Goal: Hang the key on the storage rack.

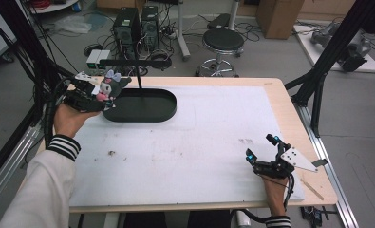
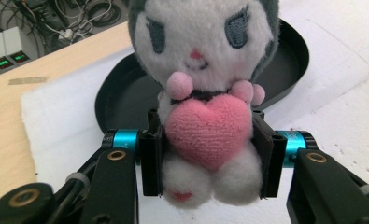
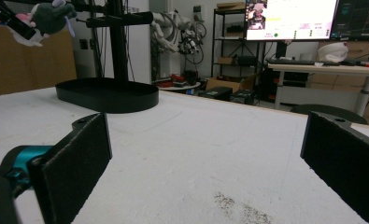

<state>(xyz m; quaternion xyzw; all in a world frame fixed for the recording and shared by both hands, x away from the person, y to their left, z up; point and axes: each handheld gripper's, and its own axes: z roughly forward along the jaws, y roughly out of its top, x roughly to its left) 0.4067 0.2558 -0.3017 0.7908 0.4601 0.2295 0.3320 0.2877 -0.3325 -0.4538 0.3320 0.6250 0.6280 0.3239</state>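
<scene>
Left tongs (image 2: pixel 205 154) pinch the grey-and-white plush doll with pink heart (image 2: pixel 205 93) at its waist, held in the air beside the black oval tray (image 1: pixel 140 105), likely for drop-in. Right tongs (image 1: pixel 261 151) spread, idle on white-covered table (image 1: pixel 190 142).

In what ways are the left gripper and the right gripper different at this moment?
The left gripper is shut on the plush toy; the right gripper is open and holds nothing. The left gripper is raised at the rim of the black tray; the right gripper sits low over the white mat, far from the tray. Both have black jaws with blue parts.
</scene>
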